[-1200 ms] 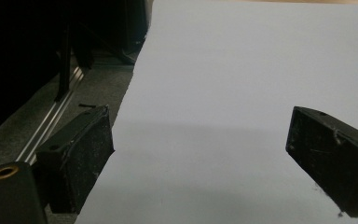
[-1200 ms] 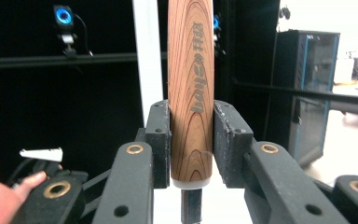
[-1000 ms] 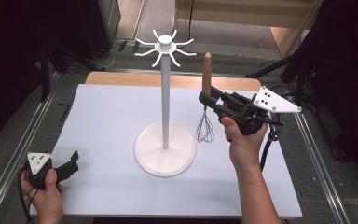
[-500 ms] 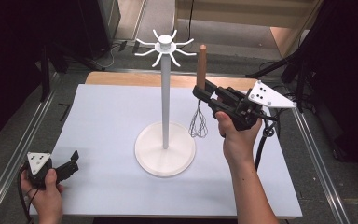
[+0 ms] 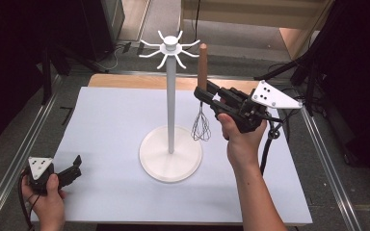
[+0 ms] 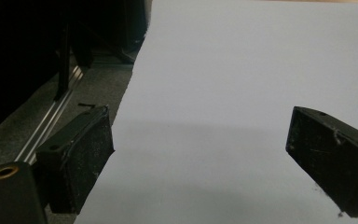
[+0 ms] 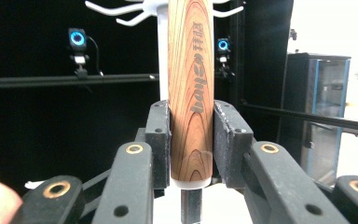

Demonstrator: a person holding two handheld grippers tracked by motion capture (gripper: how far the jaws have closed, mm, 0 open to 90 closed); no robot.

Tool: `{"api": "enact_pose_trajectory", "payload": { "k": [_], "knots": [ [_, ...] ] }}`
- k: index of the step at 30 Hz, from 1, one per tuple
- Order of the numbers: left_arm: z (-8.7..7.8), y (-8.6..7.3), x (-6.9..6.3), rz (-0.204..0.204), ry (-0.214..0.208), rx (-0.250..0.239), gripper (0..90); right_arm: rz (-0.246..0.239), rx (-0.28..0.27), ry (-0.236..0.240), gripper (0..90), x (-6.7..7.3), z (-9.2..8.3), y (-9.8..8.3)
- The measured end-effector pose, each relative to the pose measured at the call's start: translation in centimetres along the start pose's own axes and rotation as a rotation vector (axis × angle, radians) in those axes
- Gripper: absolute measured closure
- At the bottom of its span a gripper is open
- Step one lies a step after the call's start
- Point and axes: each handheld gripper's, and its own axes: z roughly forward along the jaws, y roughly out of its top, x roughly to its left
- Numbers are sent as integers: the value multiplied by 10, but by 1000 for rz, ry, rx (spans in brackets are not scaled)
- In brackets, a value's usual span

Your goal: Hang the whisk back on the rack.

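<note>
**Wooden-handled whisk lifted, not yet on the rack**

Wood first catches the eye: the whisk (image 5: 202, 91) has a brown wooden handle, and the right gripper (image 5: 205, 90) has its jaws closed on the lower part of that handle, pads pressed to either side, as the right gripper view (image 7: 190, 93) shows plainly. The whisk hangs upright, wire loops down and clear of the white table (image 5: 106, 130), handle top pointing up. It sits just to the right of the white hook stand (image 5: 171, 103), near the pole but apart from it, with the handle's tip about level with the ring of hooks at the top.

So the pick-up looks done. What seems left is the hanging itself: I'd judge the whisk has to come over to one of the hooks and be caught there before the jaws let go. Whether the handle has a loop or hole for that, I can't tell.

Over at the near left corner the left gripper (image 5: 71, 169) rests low at the table's edge, jaws apart with nothing between them.
</note>
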Motion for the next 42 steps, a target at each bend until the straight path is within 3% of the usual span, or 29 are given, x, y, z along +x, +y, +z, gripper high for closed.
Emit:
{"api": "enact_pose_trajectory", "payload": {
  "k": [17, 31, 38, 42],
  "knots": [
    [0, 0, 0, -5, -2, -2, 79, -10, -18, -12, 710, 5, 13, -10],
    [0, 0, 0, -1, -3, 0, 79, 1, -30, -12, 709, 3, 12, -20],
    [0, 0, 0, -2, -3, -1, 79, -19, -34, -18, 699, 4, 11, -20],
    [0, 0, 0, -2, -3, 0, 79, -25, -26, -40, 534, 3, 7, -19]
  ]
}}
